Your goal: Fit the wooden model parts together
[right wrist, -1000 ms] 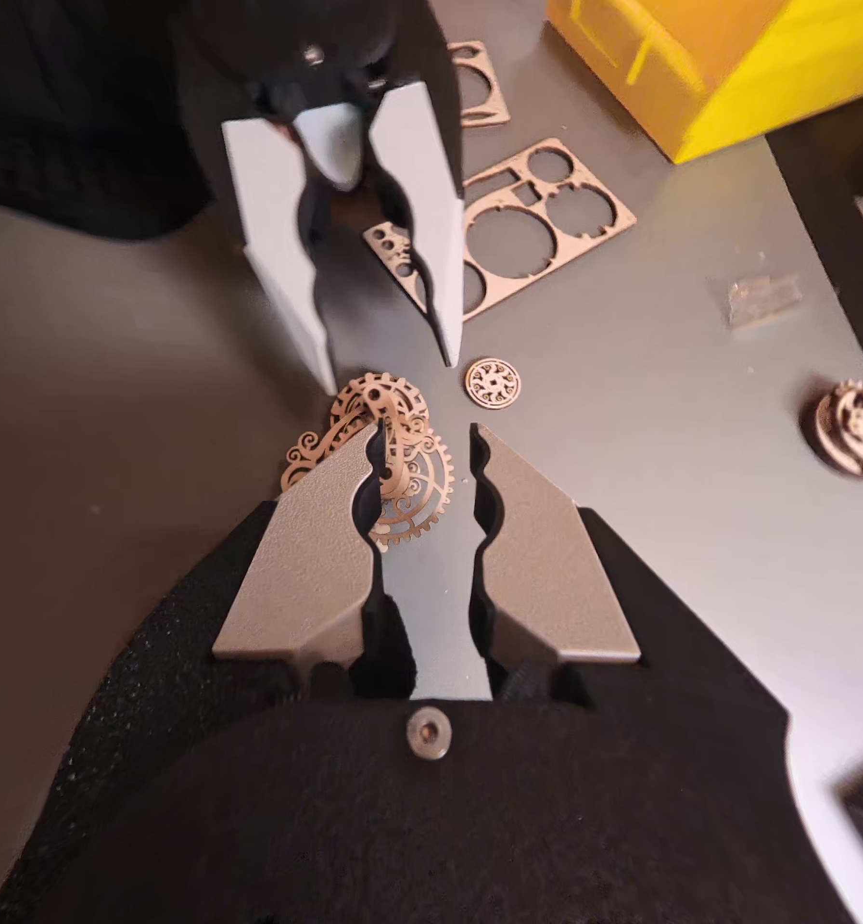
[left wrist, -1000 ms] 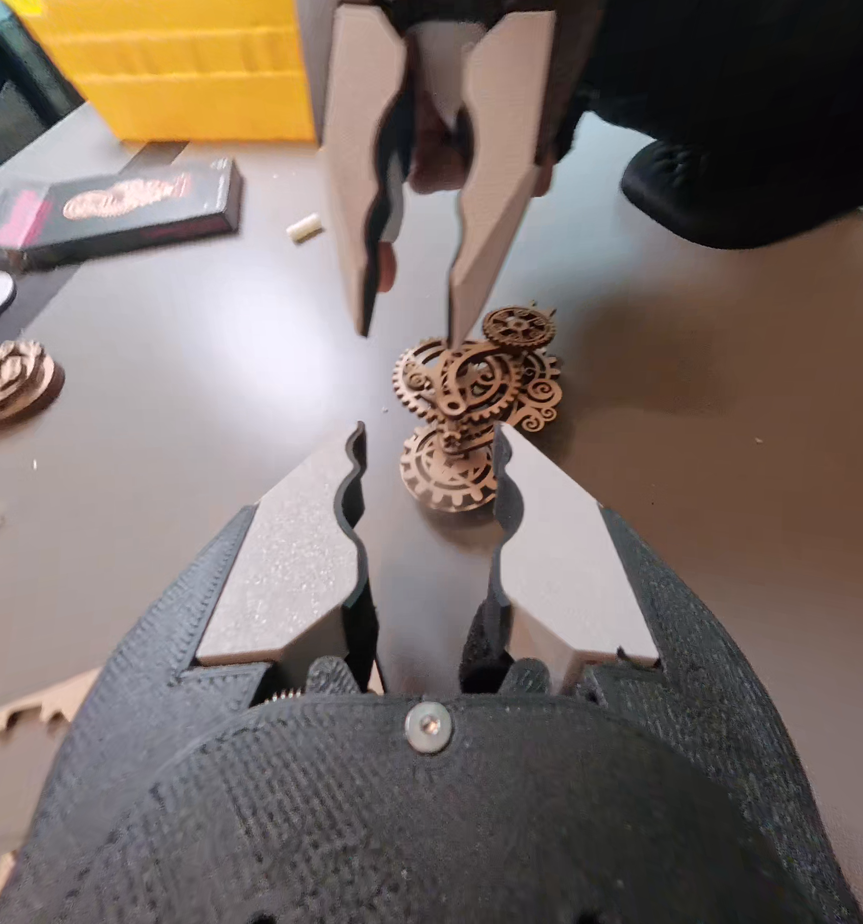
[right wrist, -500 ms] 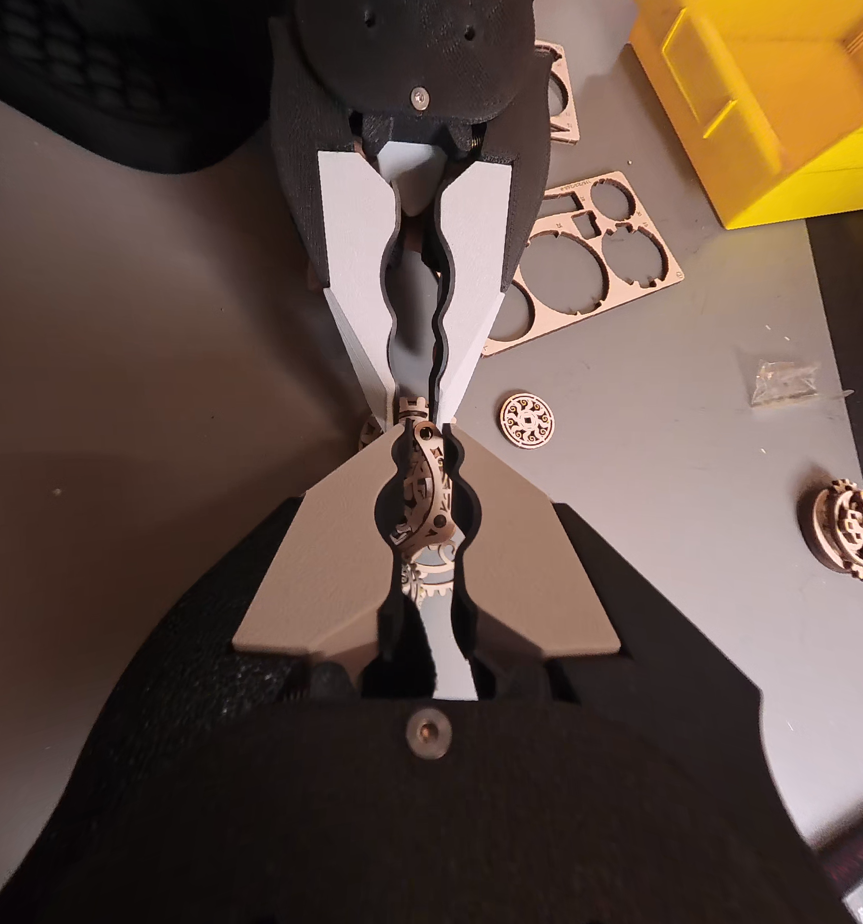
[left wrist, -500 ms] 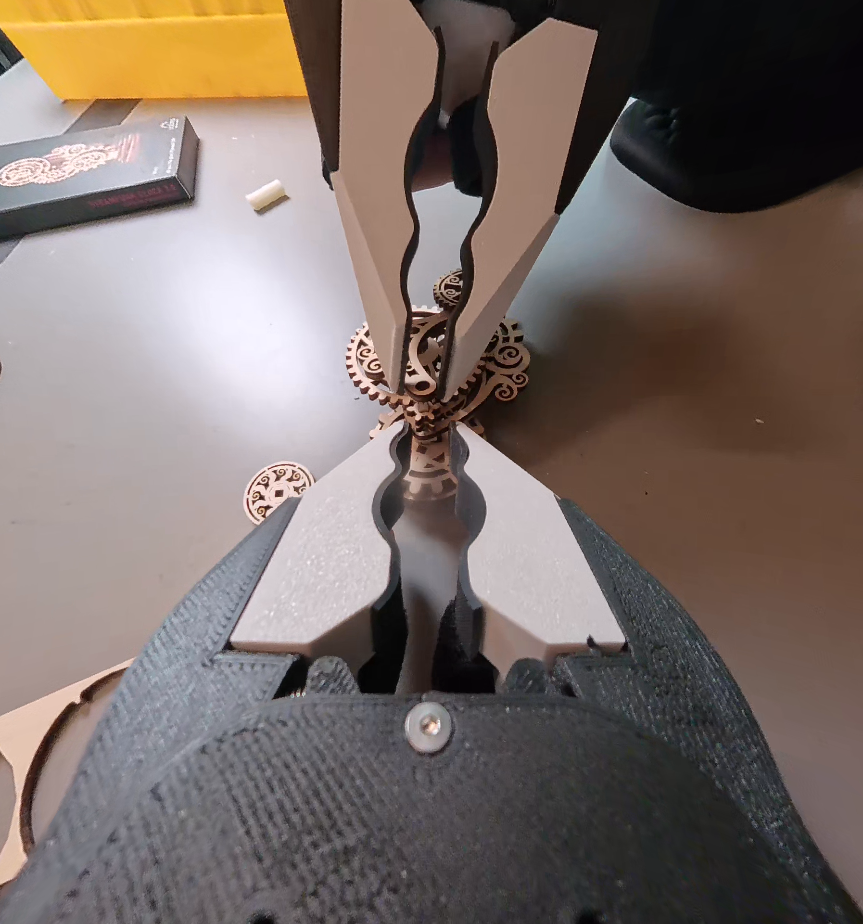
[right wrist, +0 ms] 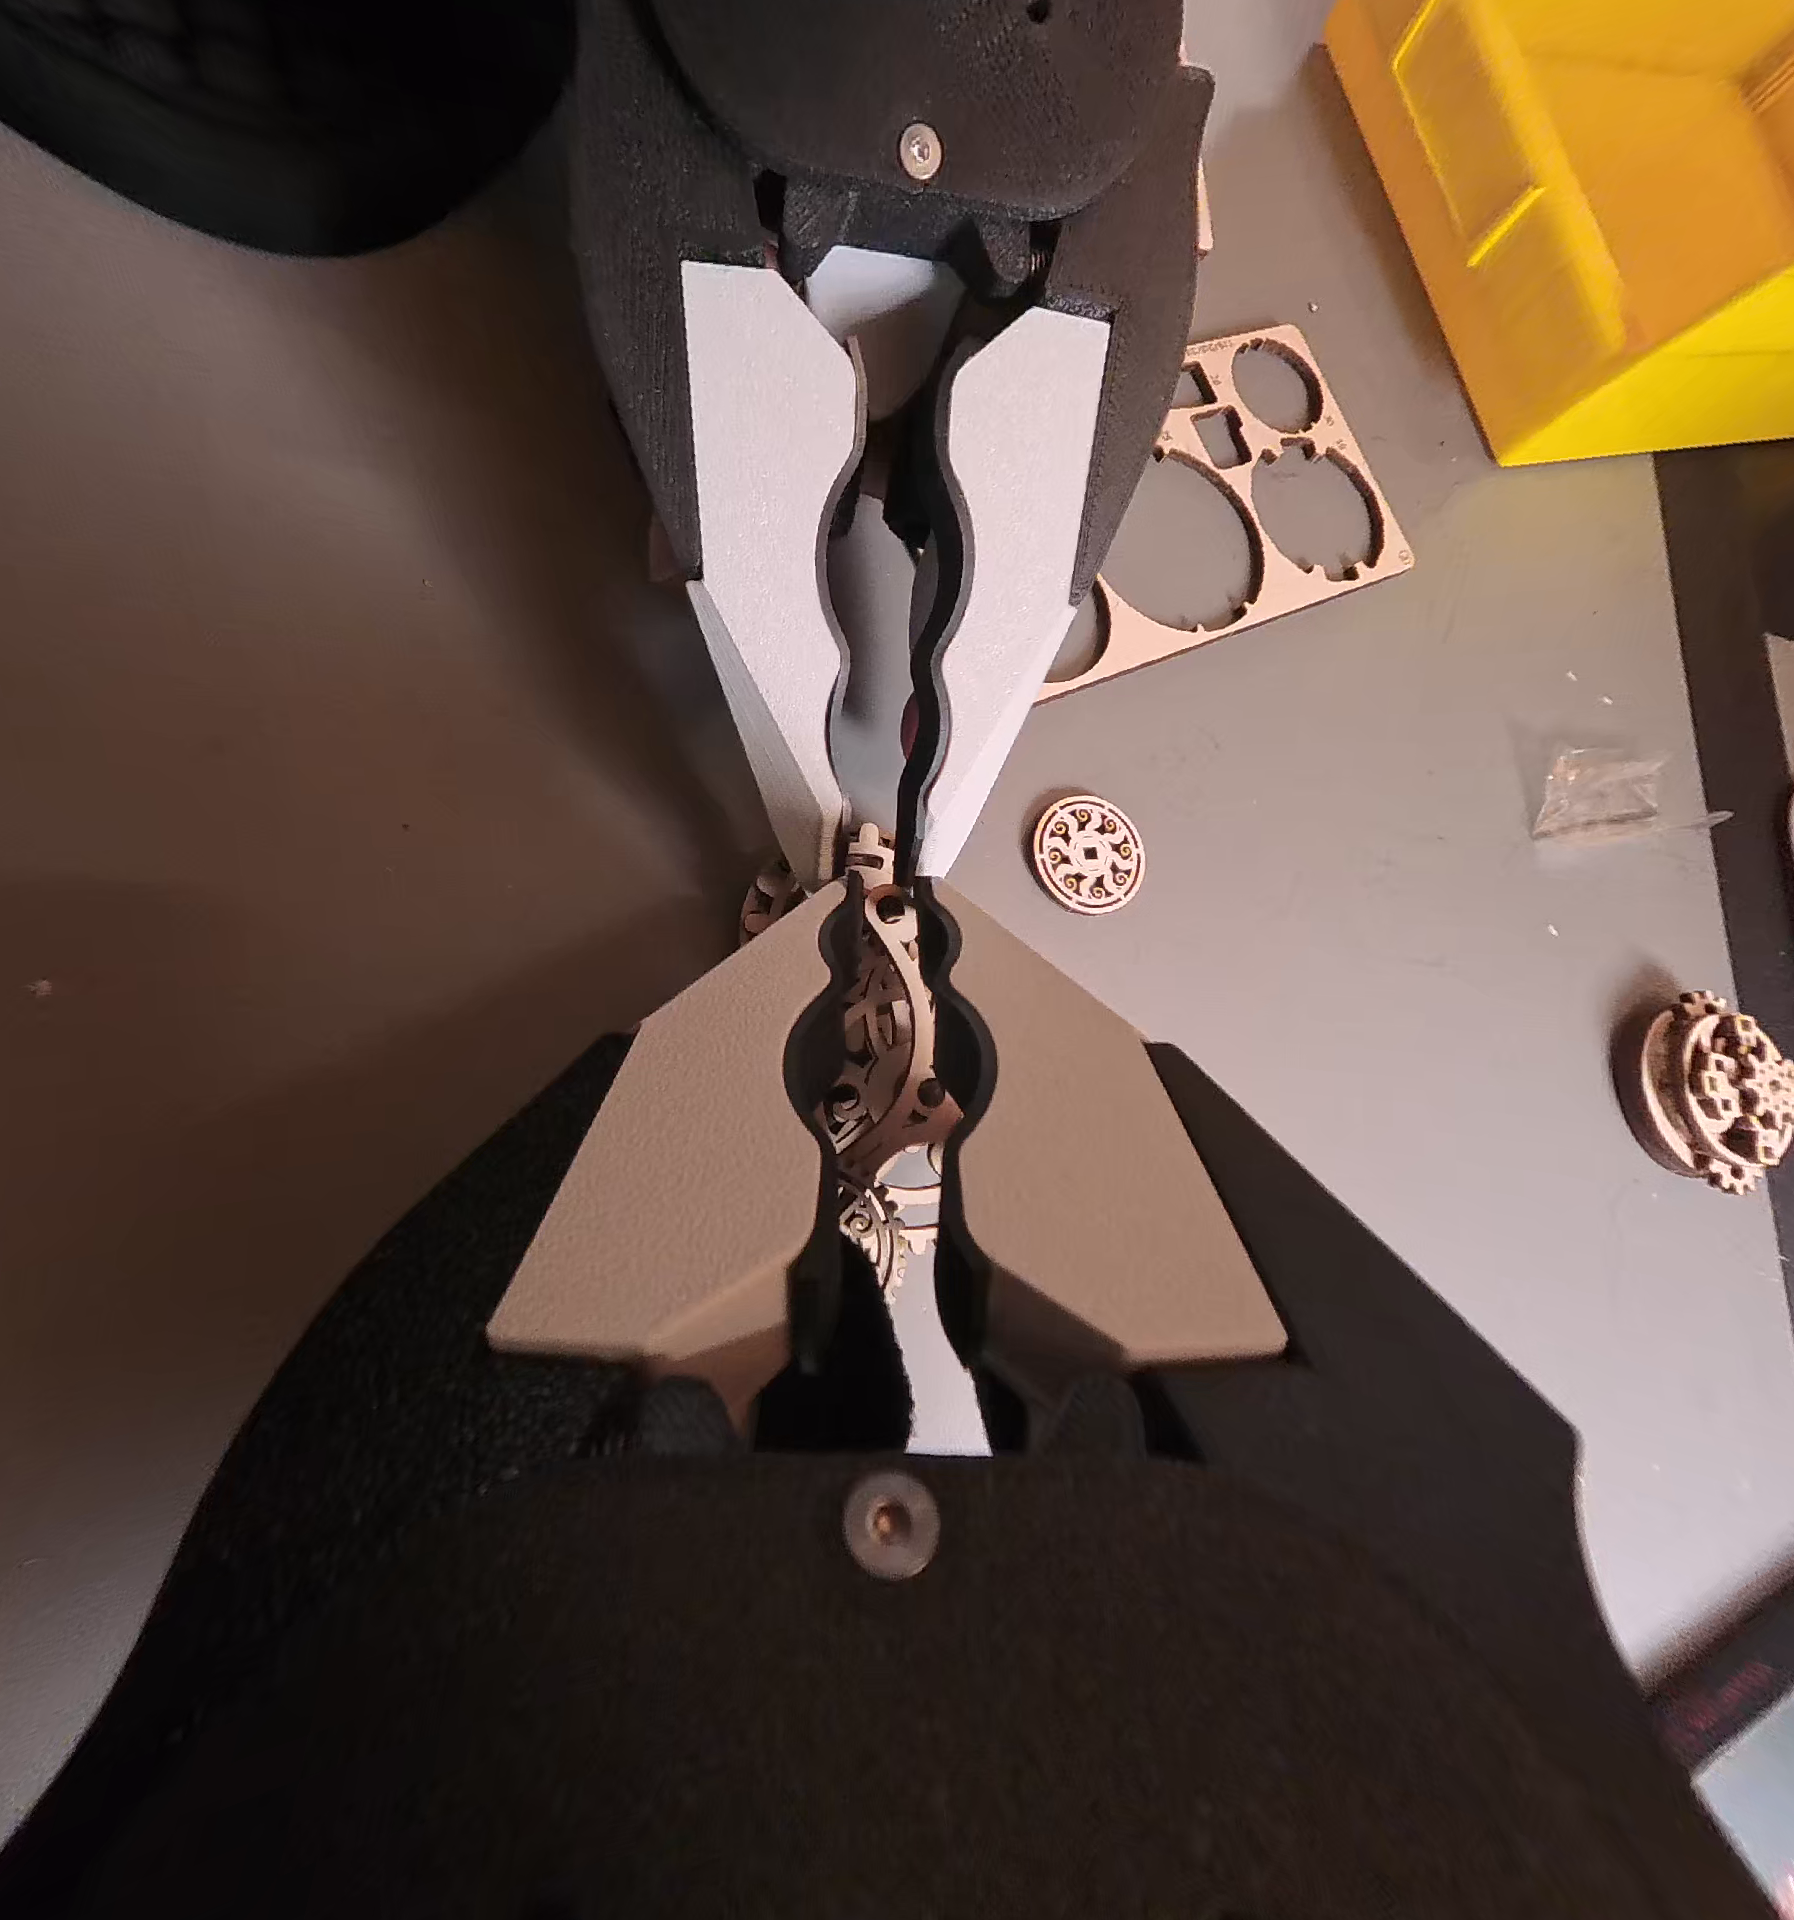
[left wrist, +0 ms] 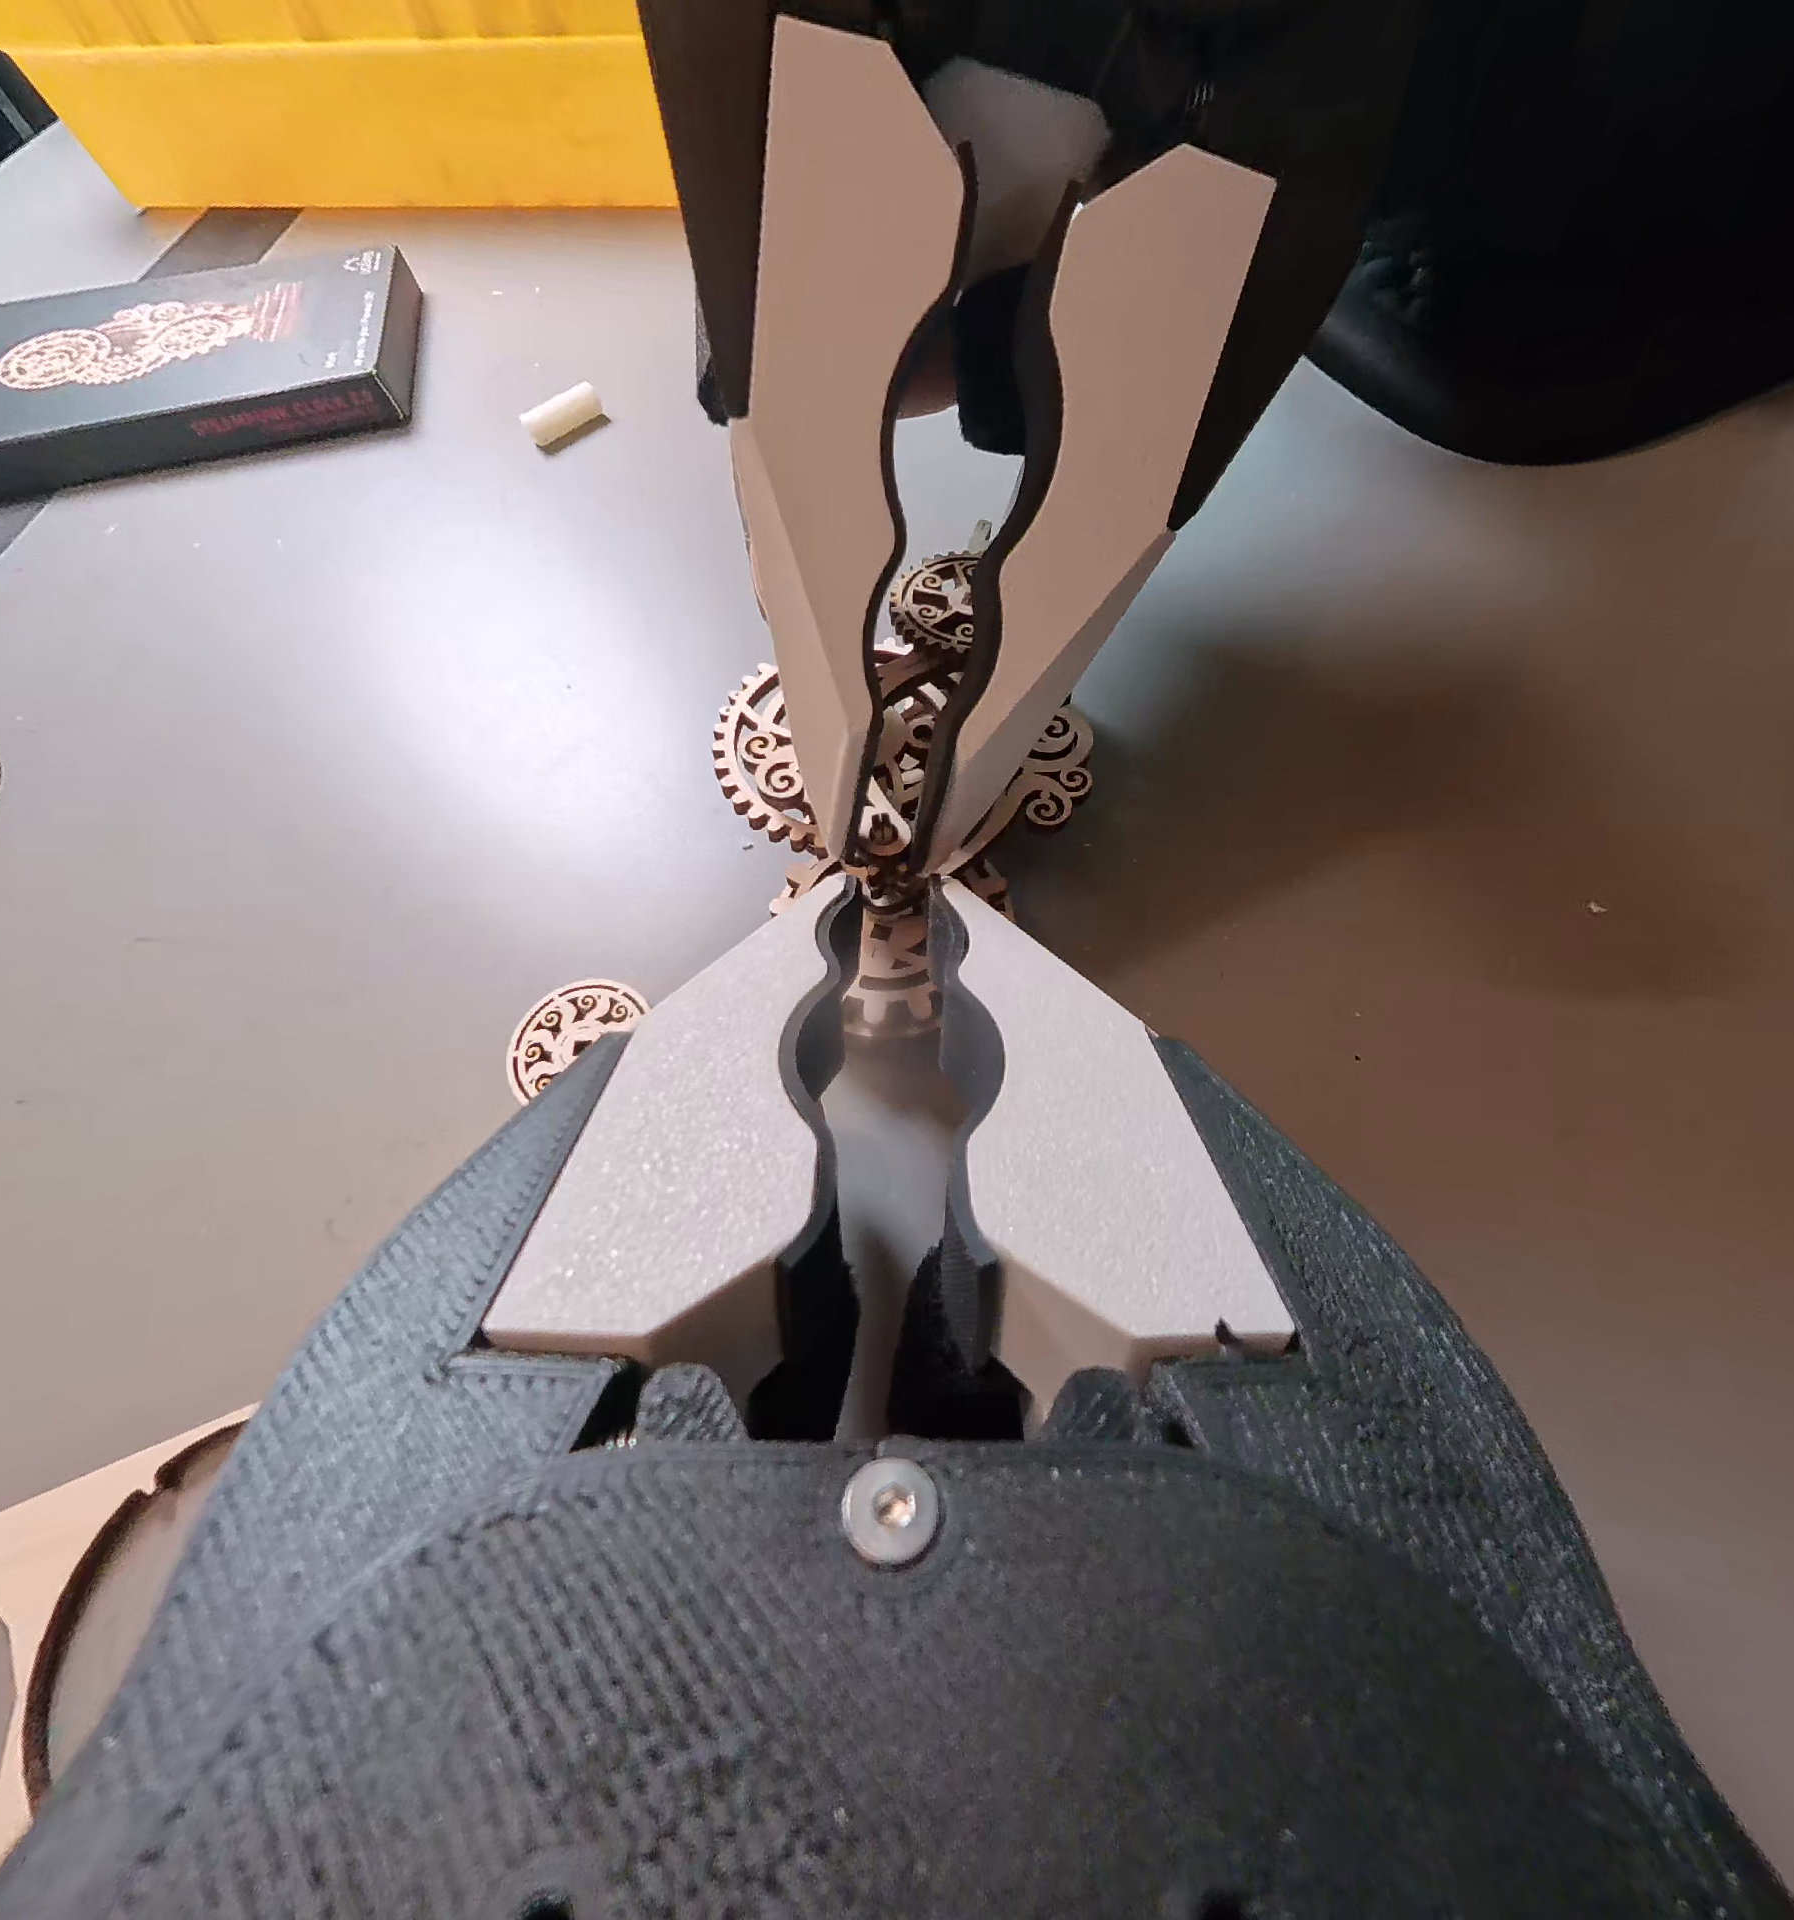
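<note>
A wooden gear model [left wrist: 768, 758] stands on the grey table [left wrist: 301, 831], made of several fretwork gears on a post. My left gripper [left wrist: 888, 909] comes in from the near side, shut on the model's lower gear stack [left wrist: 888, 977]. My right gripper [left wrist: 893, 847] meets it from the far side, tip to tip. In the right wrist view my right gripper [right wrist: 885, 904] is shut on the model's curved arm [right wrist: 888, 1039], which runs back between its pads. The left gripper [right wrist: 877, 857] shows there opposite, closed on a small wooden peg [right wrist: 869, 844] of the model.
A loose round wooden disc [right wrist: 1088, 854] lies beside the model. A cut-out wooden sheet [right wrist: 1236, 520], a yellow bin [right wrist: 1599, 208], a small gear stack [right wrist: 1724, 1091] and a clear bag [right wrist: 1599, 779] are to the right. A black box [left wrist: 176, 374] and a white stub [left wrist: 560, 416] lie far left. Both grippers' tips are close together, under 4 cm apart. Both grippers' tips are roughly 7 centimetres from the loose round wooden disc [right wrist: 1088, 854].
Both grippers were open and apart a second ago. They moved in on the gear model from opposite sides, and both sets of jaws closed on it.
</note>
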Motion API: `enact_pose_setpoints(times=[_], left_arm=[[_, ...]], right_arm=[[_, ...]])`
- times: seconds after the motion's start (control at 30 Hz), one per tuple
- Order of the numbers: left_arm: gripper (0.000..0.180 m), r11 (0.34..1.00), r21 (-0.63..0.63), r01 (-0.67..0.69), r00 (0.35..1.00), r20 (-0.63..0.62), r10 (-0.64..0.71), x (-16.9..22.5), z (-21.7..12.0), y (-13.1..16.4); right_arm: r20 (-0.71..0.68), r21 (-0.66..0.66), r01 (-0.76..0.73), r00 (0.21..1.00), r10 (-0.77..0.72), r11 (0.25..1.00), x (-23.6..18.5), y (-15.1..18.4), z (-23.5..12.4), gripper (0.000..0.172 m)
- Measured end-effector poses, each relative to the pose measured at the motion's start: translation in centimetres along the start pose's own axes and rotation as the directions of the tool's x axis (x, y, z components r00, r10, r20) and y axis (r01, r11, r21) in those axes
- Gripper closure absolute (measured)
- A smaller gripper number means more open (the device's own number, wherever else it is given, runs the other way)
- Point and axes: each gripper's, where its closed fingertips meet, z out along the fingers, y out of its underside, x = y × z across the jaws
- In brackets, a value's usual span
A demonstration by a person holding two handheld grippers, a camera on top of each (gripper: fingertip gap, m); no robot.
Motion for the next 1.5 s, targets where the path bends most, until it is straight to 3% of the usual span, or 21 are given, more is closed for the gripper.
enact_pose_setpoints(times=[0.23,0.4,0.67,1.1,1.5], left_arm=[[0.173,1.0,0.008,-0.003,1.0,0.009,0.002,-0.1,-0.1,-0.1],[0.163,0.998,0.055,0.0,1.0,0.003,0.0,-0.2,-0.7,-0.7],[0.169,0.997,0.073,0.002,1.0,0.02,-0.004,-0.4,-0.7,-1.1],[0.173,0.991,0.131,0.024,0.999,0.032,-0.028,-0.9,-1.4,-2.1],[0.18,0.996,0.09,0.022,0.999,0.044,-0.026,-0.6,-0.5,-1.8]], right_arm=[[-0.012,0.011,-0.043,0.999,0.043,0.999,0.6,-0.1,-0.6,0.161],[0.0,0.04,-0.094,0.996,0.094,0.995,1.0,-0.5,-2.0,0.164],[-0.017,-0.041,-0.063,0.998,0.062,0.997,0.6,0.5,-0.7,0.172],[-0.003,-0.033,-0.138,0.99,0.138,0.99,1.0,0.6,-1.3,0.167],[-0.008,-0.055,-0.186,0.983,0.186,0.981,1.3,1.2,-1.5,0.165]])
